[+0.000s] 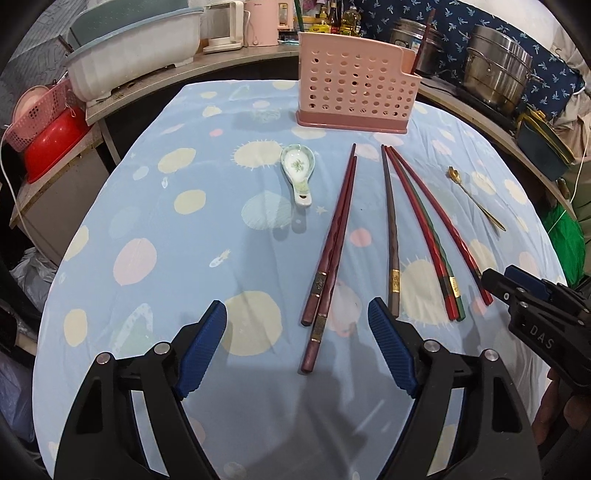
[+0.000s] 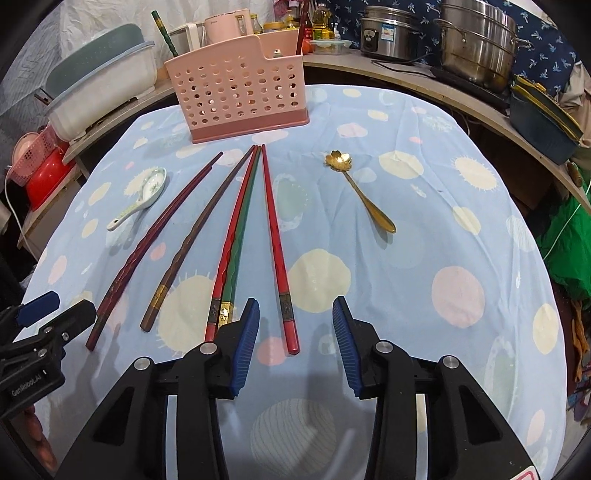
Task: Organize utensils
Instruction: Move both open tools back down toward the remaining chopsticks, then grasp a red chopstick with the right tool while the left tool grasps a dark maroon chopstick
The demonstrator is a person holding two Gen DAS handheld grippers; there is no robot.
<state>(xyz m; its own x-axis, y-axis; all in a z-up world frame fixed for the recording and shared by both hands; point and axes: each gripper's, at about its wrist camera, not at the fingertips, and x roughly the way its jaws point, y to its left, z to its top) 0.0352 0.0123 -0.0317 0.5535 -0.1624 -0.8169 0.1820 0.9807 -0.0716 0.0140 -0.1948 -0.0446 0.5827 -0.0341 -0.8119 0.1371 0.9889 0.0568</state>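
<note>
Near the tabletop's (image 1: 155,177) front edge you are holding both claws spread — left claw (image 1: 297,317) over the dark-red chopsticks (image 1: 334,236), right claw (image 2: 295,314) straddling a red chopstick (image 2: 275,236) — pinching nothing.

Home kitchen, steel steamer pot (image 2: 476,44), rice cooker (image 2: 388,33), oil bottles (image 2: 321,22), kettle (image 1: 225,26), cloth-covered table (image 2: 406,258)

Left hand-held gripper (image 1: 297,319): black angular arms, silver round rivets, blue ribbed pads. Right hand-held gripper (image 2: 295,317): same build, white "DAS" lettering on side.
</note>
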